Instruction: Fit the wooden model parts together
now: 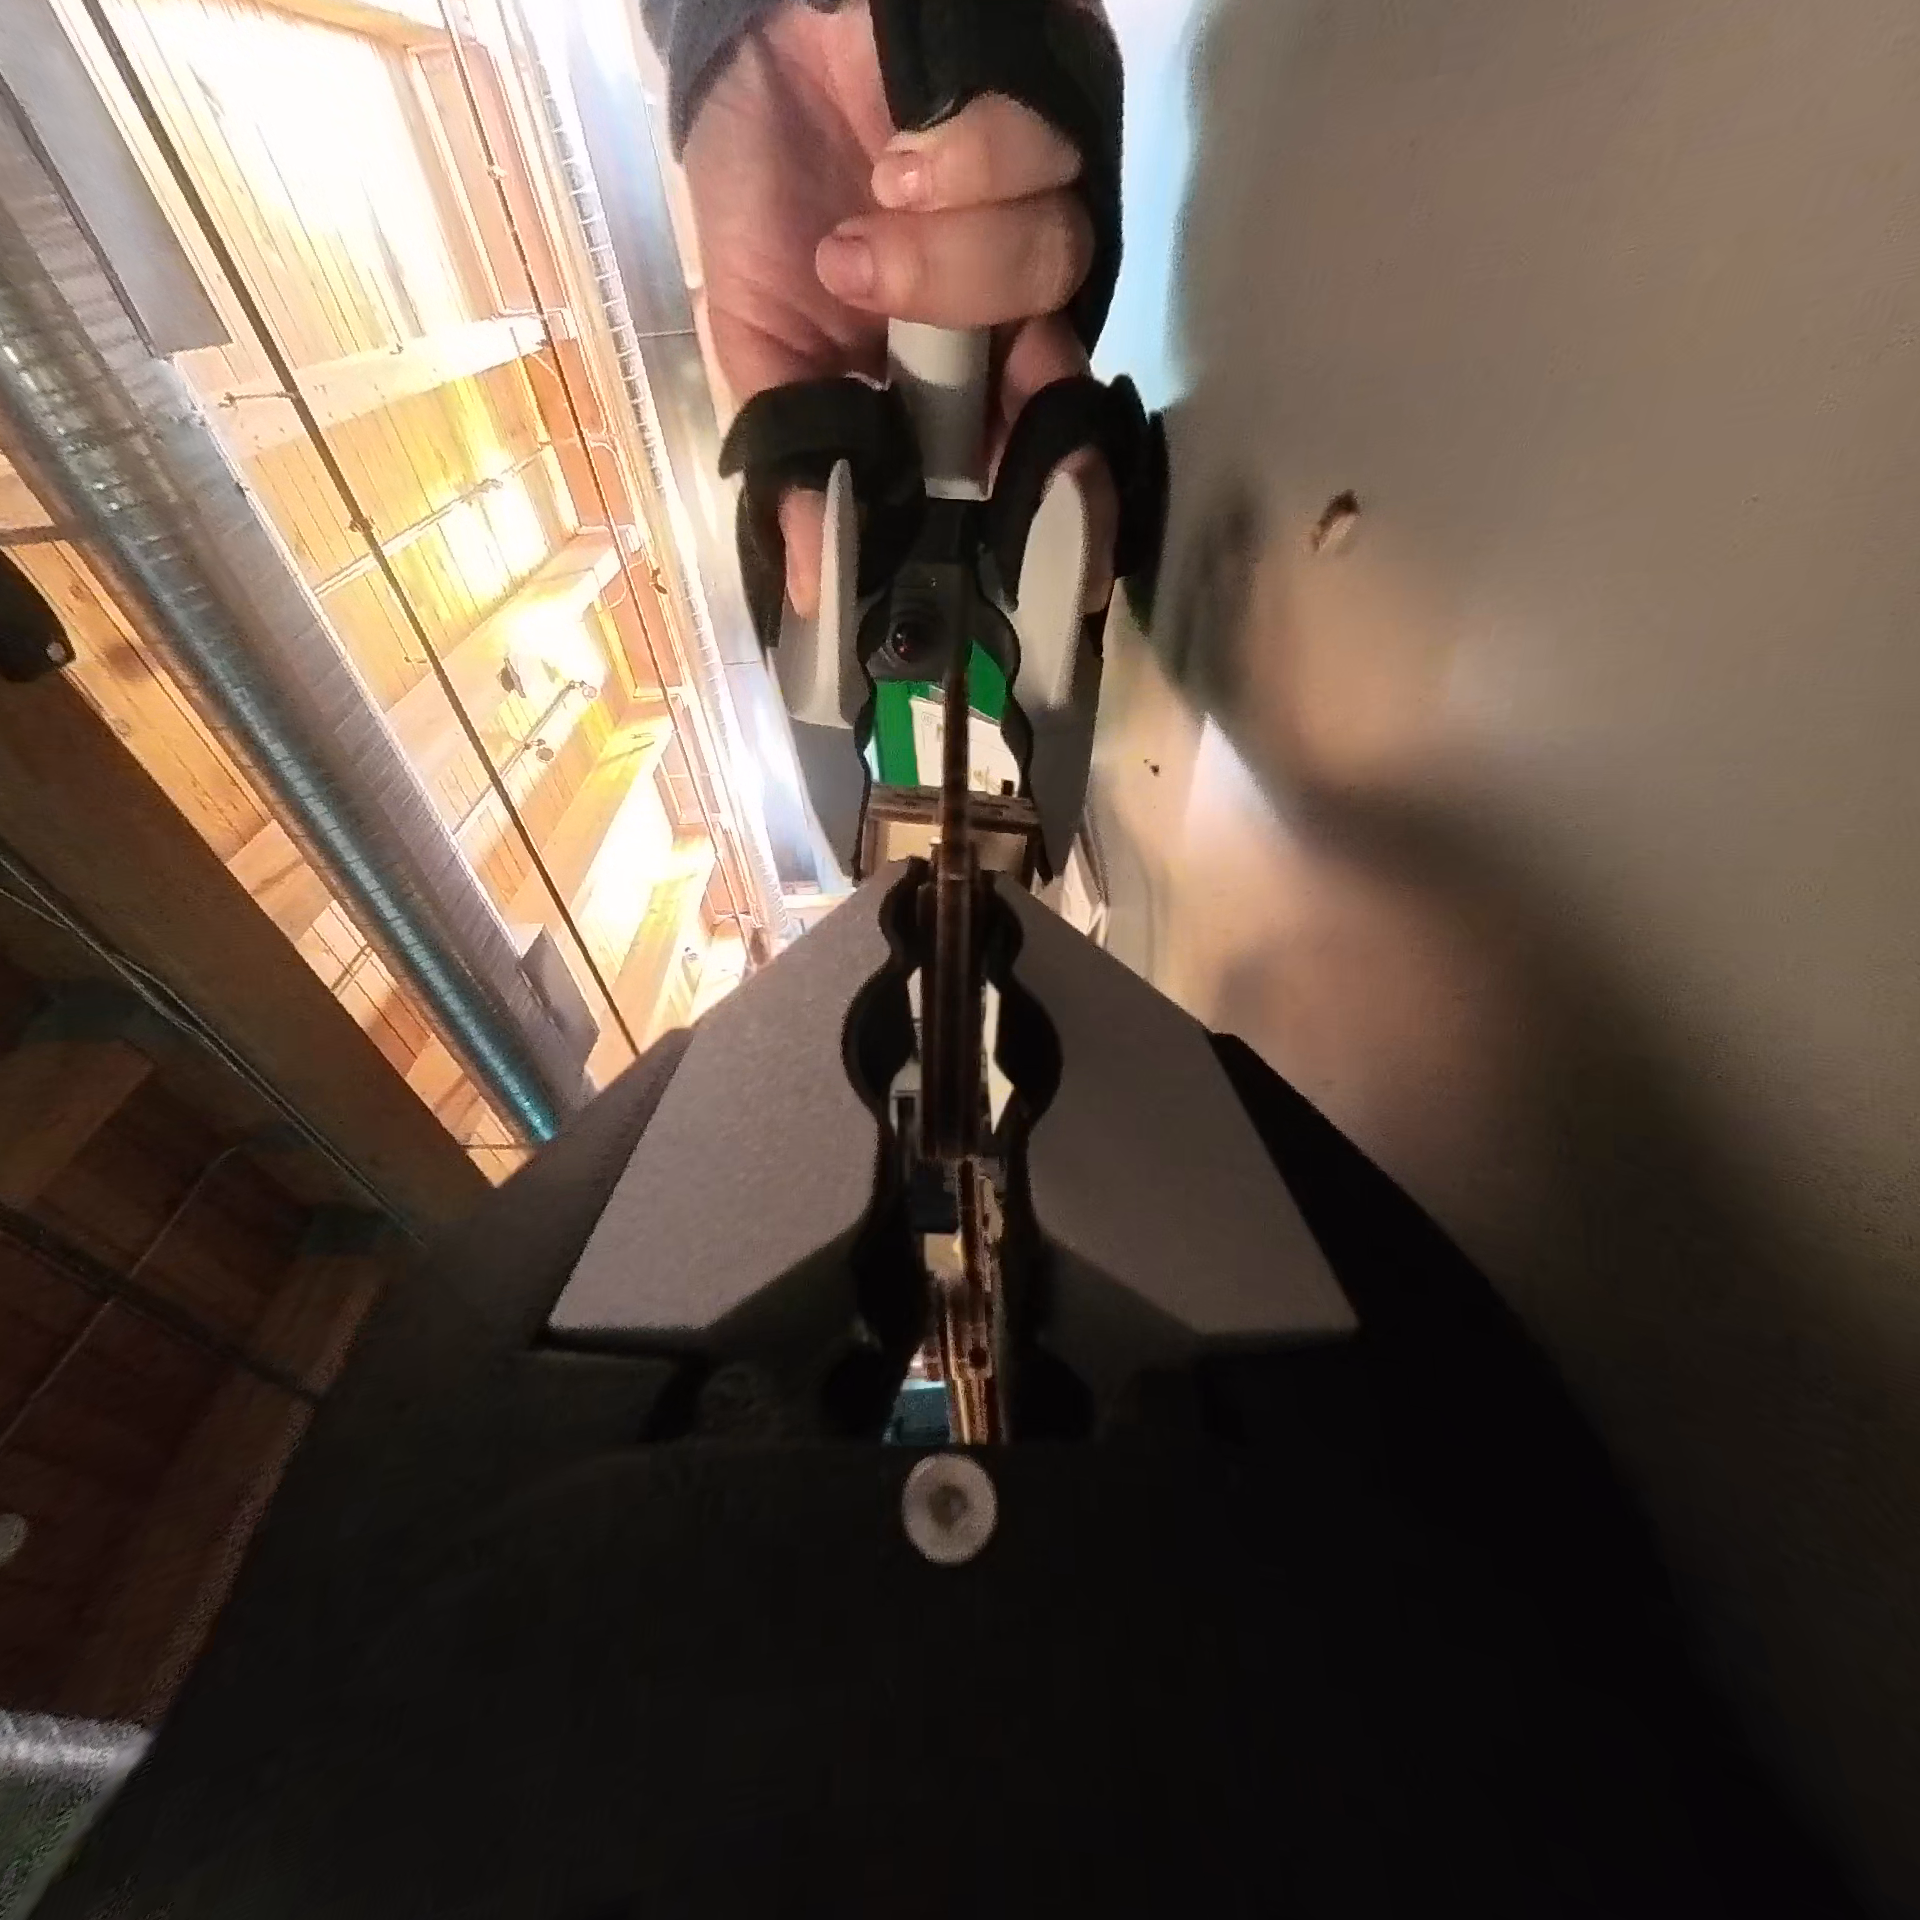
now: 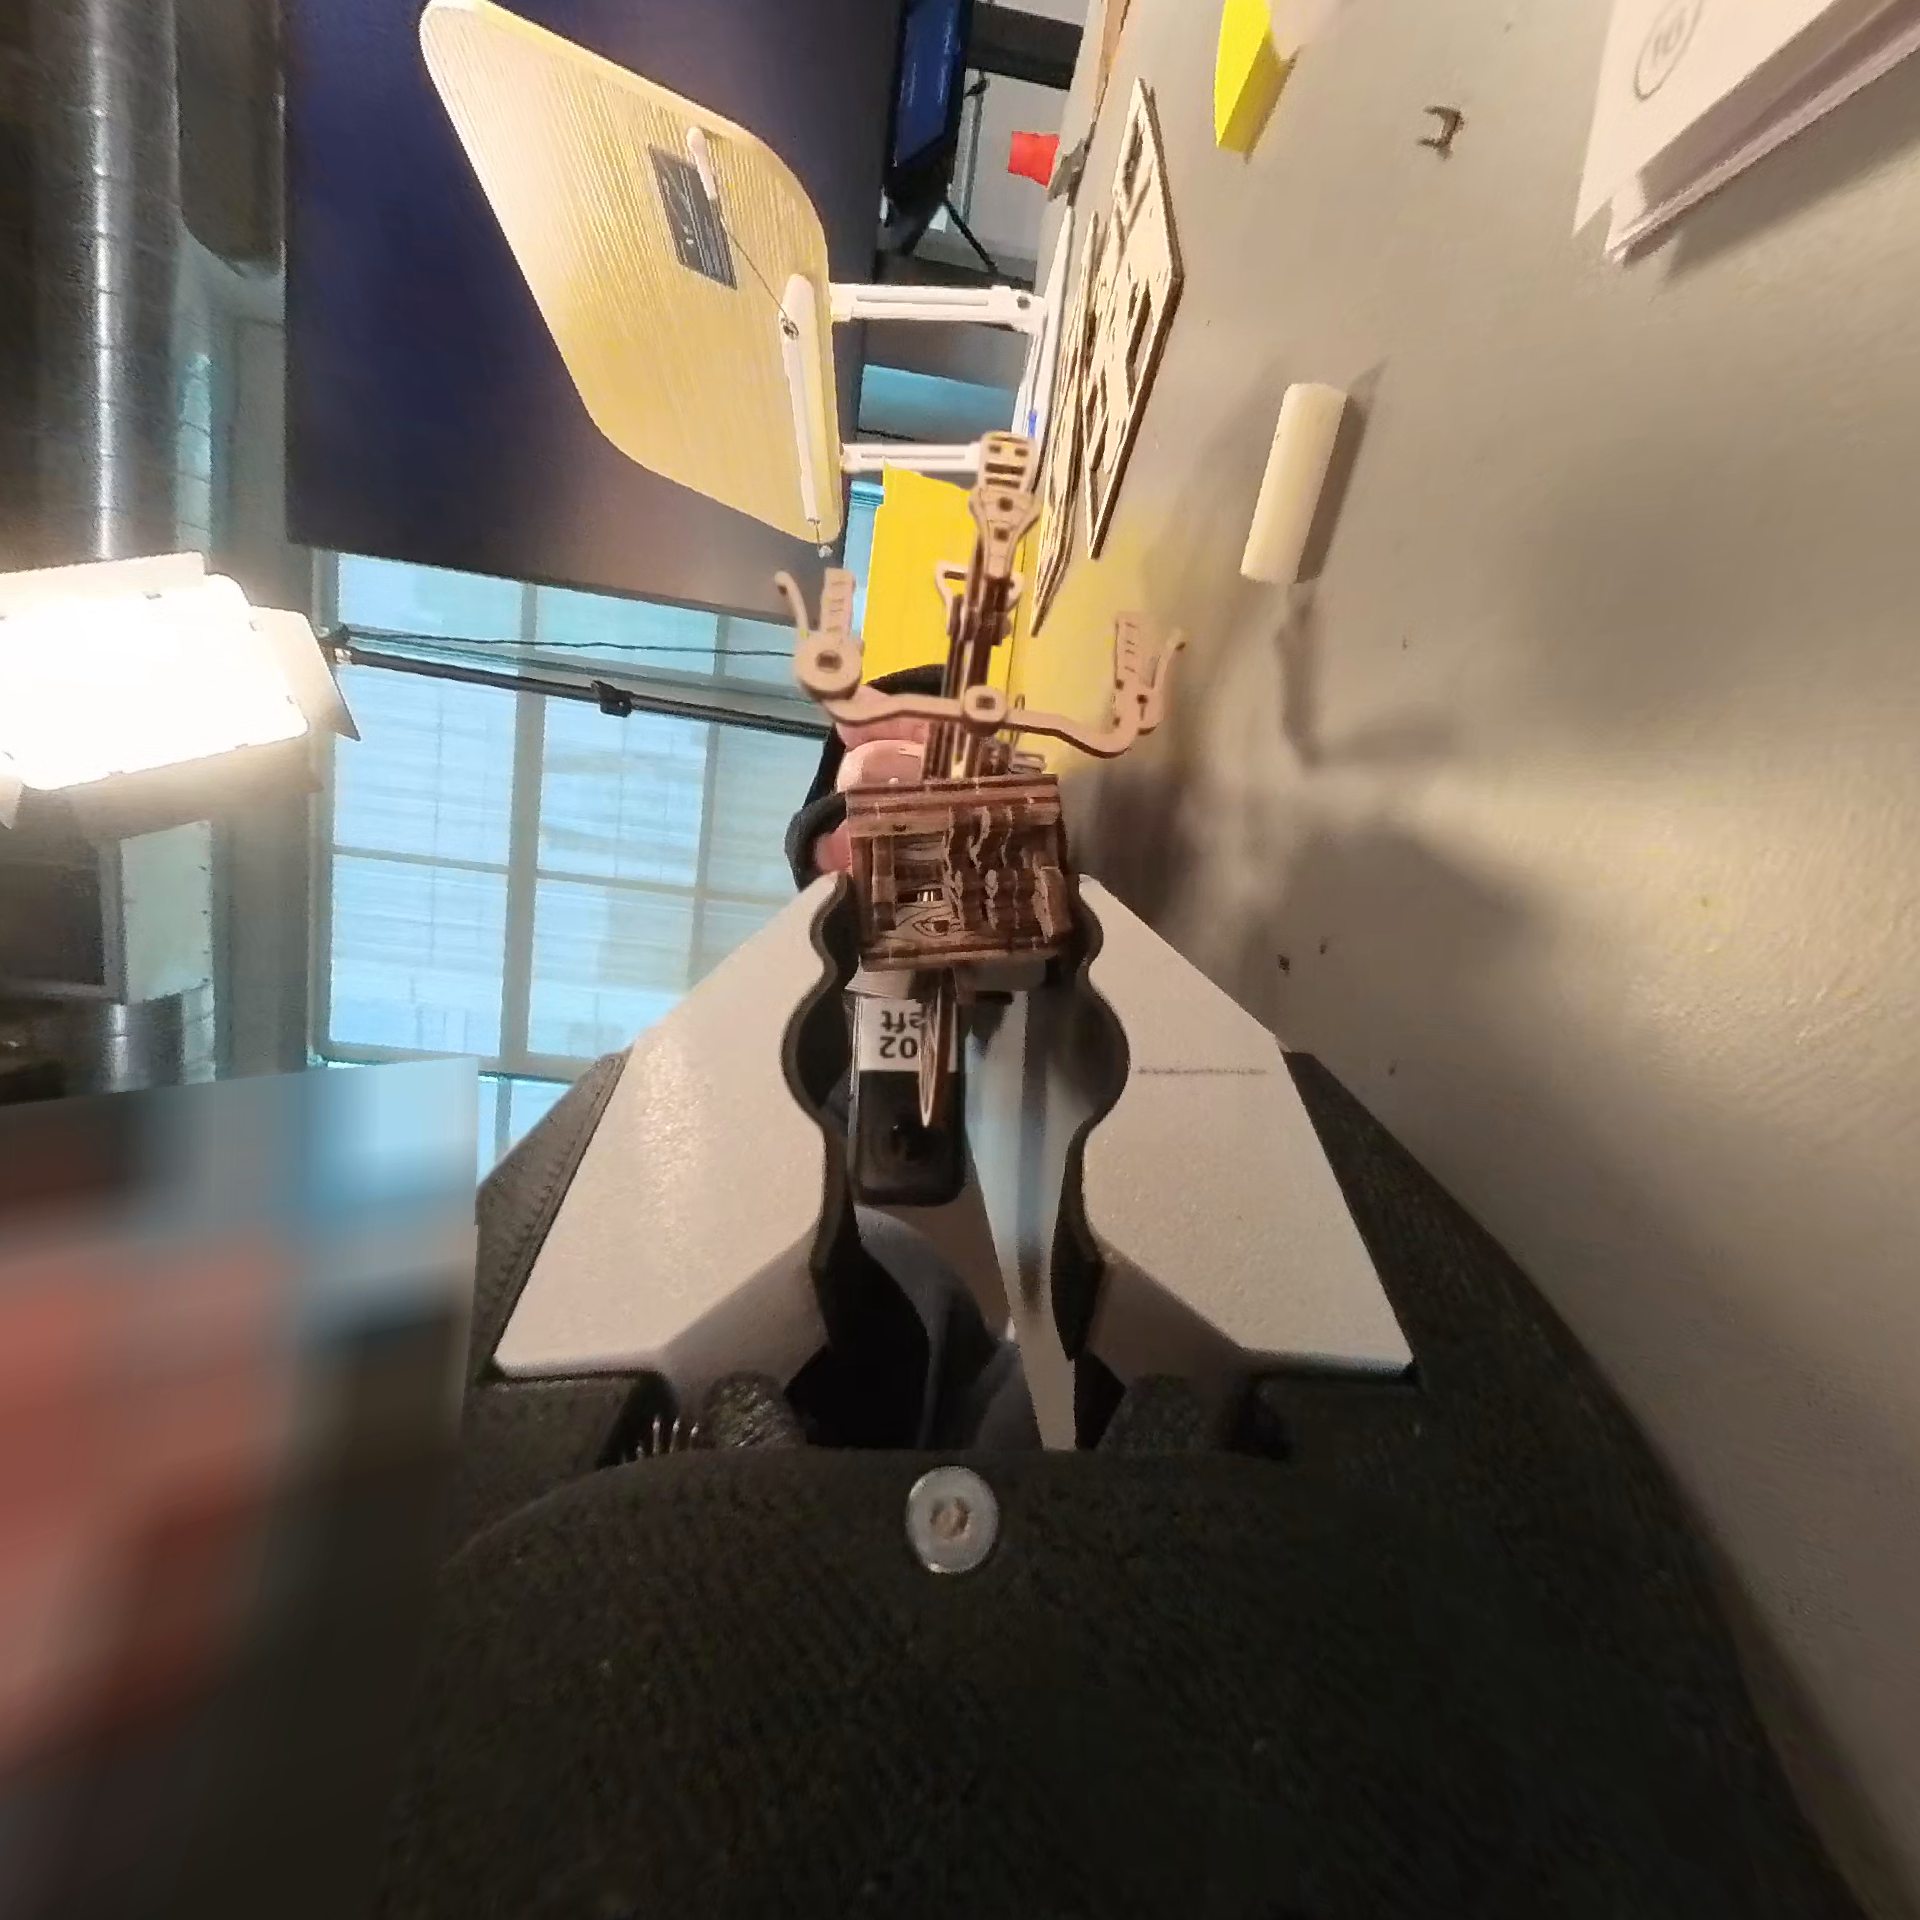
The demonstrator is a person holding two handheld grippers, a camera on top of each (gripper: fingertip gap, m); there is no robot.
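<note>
In the right wrist view my right gripper (image 2: pixel 956 909) is shut on a brown wooden model block (image 2: pixel 956 883). A light wooden handlebar piece (image 2: pixel 982 712) and a fork (image 2: pixel 1000 509) stick out of the block, away from me. In the left wrist view my left gripper (image 1: pixel 951 883) is shut on a thin flat wooden part (image 1: pixel 951 997), seen edge-on. Its far end meets the block (image 1: pixel 894 842) held by the right gripper (image 1: pixel 945 831), which faces me with a hand (image 1: pixel 935 260) on its handle. The left gripper's camera (image 2: pixel 904 1143) shows behind the block.
The grey table (image 2: pixel 1558 831) fills the right side of both views. On it lie wooden part sheets (image 2: pixel 1132 312), a white cylinder (image 2: pixel 1294 483), a yellow block (image 2: pixel 1252 73), a yellow sheet (image 2: pixel 935 540) and papers (image 2: pixel 1766 104). A pale lamp panel (image 2: pixel 644 260) hangs over the table. My left and right fingertips are right by each other.
</note>
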